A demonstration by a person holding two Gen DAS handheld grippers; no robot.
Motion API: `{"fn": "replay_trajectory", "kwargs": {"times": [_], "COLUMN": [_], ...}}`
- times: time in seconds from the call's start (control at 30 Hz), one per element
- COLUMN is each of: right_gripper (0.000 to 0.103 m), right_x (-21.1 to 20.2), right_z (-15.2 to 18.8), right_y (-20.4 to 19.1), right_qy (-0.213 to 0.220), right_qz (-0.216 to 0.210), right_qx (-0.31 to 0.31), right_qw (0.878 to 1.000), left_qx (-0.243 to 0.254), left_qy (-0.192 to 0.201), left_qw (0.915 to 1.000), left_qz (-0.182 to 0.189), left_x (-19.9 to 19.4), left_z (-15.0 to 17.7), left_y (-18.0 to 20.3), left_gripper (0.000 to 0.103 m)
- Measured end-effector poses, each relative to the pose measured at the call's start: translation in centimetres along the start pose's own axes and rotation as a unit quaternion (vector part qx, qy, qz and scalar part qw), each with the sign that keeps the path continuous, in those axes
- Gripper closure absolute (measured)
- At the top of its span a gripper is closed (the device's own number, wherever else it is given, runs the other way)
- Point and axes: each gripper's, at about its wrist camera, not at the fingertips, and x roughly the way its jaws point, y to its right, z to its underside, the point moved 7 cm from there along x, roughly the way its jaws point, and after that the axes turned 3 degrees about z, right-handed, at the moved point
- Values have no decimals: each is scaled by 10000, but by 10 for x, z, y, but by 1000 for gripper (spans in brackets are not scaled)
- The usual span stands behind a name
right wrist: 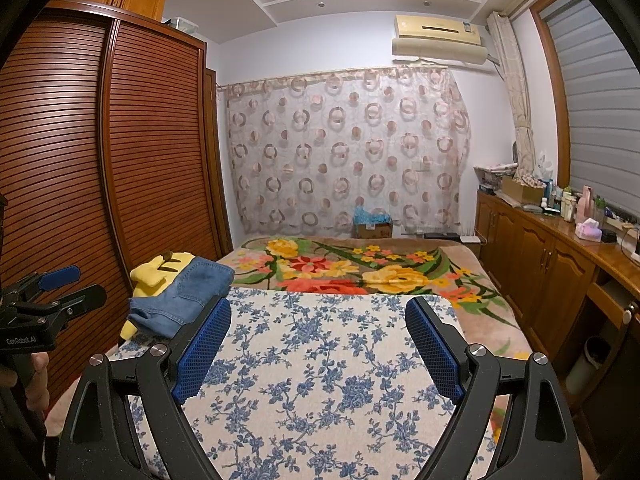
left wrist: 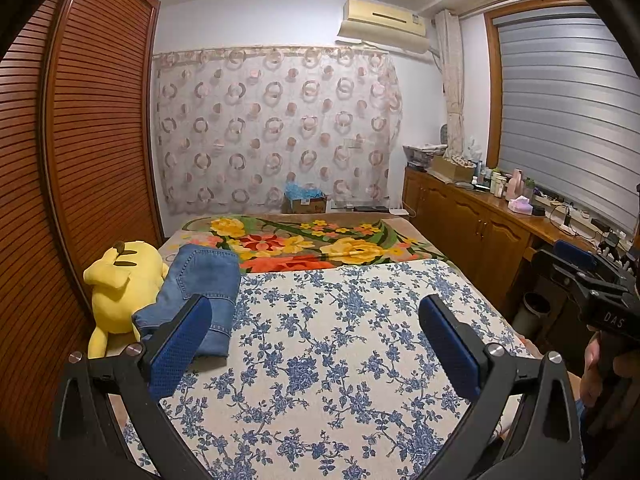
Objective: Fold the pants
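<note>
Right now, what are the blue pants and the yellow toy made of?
The blue pants look like denim: faded, matte, with stitched seams and a pocket. The yellow toy looks like soft plush fabric, fuzzy and puffy, probably stuffed.

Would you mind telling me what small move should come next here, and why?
Probably nothing more than drawing both hands back: the jeans already lie folded against the yellow plush toy, beside the blue-flowered cloth, and the left gripper and right gripper both stand open and hold nothing.

Folded jeans [right wrist: 188,296] lie on a yellow plush toy [right wrist: 154,276] (left), right tongs [right wrist: 316,344] spread empty.
</note>
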Motion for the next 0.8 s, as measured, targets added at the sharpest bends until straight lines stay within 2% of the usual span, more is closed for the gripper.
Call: {"fn": "replay_trajectory", "kwargs": {"times": [0.8], "right_gripper": [13], "right_x": [0], "right_z": [3], "right_y": [-1], "right_qy": [-2], "right_qz": [4], "right_qx": [11], "right_qw": [10000], "left_qx": [4], "left_qy": [9], "left_qw": [10000], "left_qz": [5], "left_x": [-1], "left_z": [0], "left_y": [0], "left_gripper": [0]}}
